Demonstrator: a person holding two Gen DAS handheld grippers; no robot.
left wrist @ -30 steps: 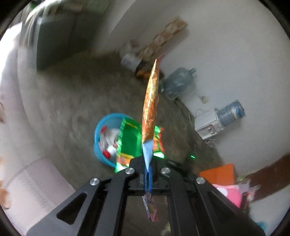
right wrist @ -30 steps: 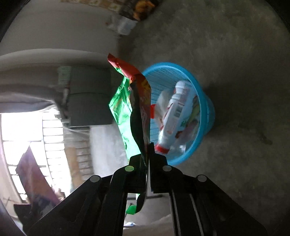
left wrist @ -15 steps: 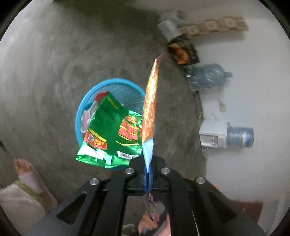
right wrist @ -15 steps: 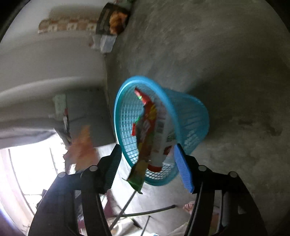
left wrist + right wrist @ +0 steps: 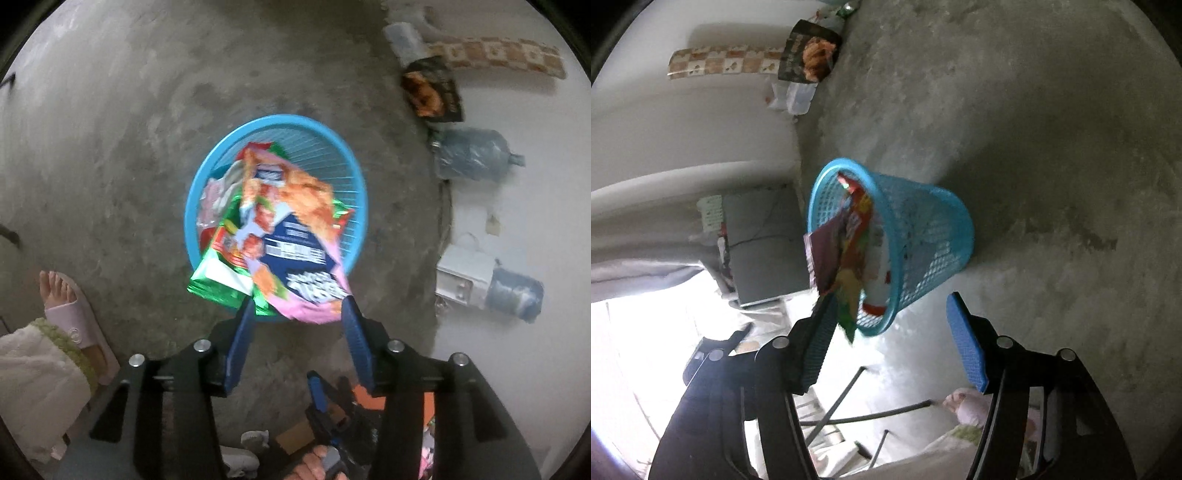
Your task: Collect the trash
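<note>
Wrappers: orange-and-blue wrapper (image 5: pixel 295 236) and green wrapper (image 5: pixel 221 273) lie over the blue bin (image 5: pixel 354 177) mouth, just ahead of the left hand-held gripper (image 5: pixel 297 332), jaws apart, empty. Right hand-held gripper (image 5: pixel 890 332) also released, bin (image 5: pixel 938 236) ahead. Judgement: both drops done; wrappers overhang the rim, may need pushing in. Dark packet (image 5: pixel 432 92) by the wall remains.
</note>
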